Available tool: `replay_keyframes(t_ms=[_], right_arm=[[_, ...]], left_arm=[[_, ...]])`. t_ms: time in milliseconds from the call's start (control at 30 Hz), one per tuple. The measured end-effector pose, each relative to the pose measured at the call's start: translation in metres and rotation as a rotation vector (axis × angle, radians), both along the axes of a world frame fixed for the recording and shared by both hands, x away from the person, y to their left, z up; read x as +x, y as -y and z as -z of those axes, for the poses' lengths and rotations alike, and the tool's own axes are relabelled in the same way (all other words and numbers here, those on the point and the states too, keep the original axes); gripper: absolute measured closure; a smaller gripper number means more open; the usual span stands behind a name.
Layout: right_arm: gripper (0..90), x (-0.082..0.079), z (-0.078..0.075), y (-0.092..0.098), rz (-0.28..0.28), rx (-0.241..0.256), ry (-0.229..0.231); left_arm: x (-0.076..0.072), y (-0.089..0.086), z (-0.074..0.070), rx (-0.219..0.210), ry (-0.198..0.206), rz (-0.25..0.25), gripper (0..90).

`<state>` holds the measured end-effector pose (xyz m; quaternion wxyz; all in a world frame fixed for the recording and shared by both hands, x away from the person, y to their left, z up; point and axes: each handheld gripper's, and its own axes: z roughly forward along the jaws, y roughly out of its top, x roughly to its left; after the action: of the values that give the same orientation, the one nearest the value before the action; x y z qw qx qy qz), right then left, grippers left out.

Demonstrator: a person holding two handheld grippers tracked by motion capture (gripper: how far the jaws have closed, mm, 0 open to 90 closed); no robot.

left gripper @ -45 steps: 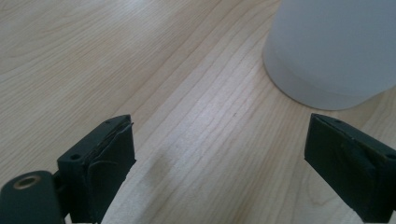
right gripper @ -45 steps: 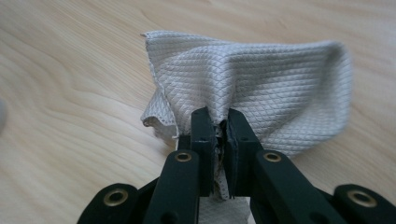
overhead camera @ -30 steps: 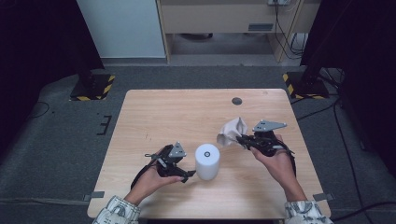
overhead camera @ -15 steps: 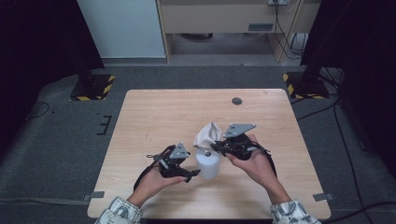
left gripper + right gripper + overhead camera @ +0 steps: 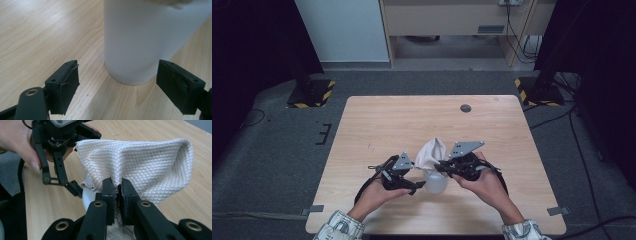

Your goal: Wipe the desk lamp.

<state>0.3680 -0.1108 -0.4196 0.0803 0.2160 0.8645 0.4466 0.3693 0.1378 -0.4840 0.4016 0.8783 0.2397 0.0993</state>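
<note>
A white cylindrical cup (image 5: 435, 182) stands upright near the front middle of the wooden table (image 5: 387, 125). My left gripper (image 5: 416, 186) is at the cup's left side and is open. In the left gripper view the cup (image 5: 147, 37) rises just beyond my spread jaws, untouched. My right gripper (image 5: 440, 167) is shut on a white quilted cloth (image 5: 430, 151), which hangs bunched over the cup's top. In the right gripper view the cloth (image 5: 140, 162) is pinched between my jaws (image 5: 117, 187), and part of the cup's rim (image 5: 87, 196) shows beneath it.
A small dark round disc (image 5: 465, 108) lies near the table's far edge. Yellow-and-black striped stand bases (image 5: 314, 95) (image 5: 532, 90) sit on the floor beyond the far corners. Bare wood lies to the left, right and back of the cup.
My right gripper has carried the cloth leftward from beside the cup to over its top. The left gripper has stayed at the cup's left side.
</note>
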Motion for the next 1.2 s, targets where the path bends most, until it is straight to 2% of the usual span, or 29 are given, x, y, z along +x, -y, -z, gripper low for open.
replay_keyframes(t_ms=[167, 367, 533, 600, 767, 967, 1067, 1200], right_arm=[[83.9, -0.003, -0.005, 0.009, 0.004, -0.001, -0.001], [83.9, -0.003, -0.007, 0.018, 0.02, -0.037, 0.001], [83.9, 0.003, -0.01, 0.029, 0.056, -0.059, -0.008], [83.8, 0.005, -0.012, 0.029, 0.055, -0.064, -0.016], [83.8, 0.014, -0.016, 0.018, 0.039, -0.1, -0.016], [83.8, 0.022, -0.024, -0.009, -0.02, -0.164, -0.012], [83.8, 0.02, -0.025, -0.022, -0.06, -0.177, -0.008], [83.7, 0.009, -0.024, -0.031, -0.105, -0.201, 0.002]], left_arm=[[-0.001, 0.002, 0.0, 0.005, 0.003, 0.009, 18.1], [-0.001, 0.001, 0.0, 0.005, 0.006, 0.006, 18.4], [-0.002, 0.003, -0.001, -0.004, 0.005, 0.017, 19.6], [-0.004, 0.005, -0.002, -0.006, 0.003, 0.025, 19.7], [-0.006, 0.009, -0.003, -0.011, 0.006, 0.033, 20.8], [-0.007, 0.01, -0.005, -0.017, 0.027, 0.045, 23.0], [-0.007, 0.011, -0.003, -0.022, 0.015, 0.048, 23.4], [-0.006, 0.009, -0.004, -0.016, 0.021, 0.041, 23.3]])
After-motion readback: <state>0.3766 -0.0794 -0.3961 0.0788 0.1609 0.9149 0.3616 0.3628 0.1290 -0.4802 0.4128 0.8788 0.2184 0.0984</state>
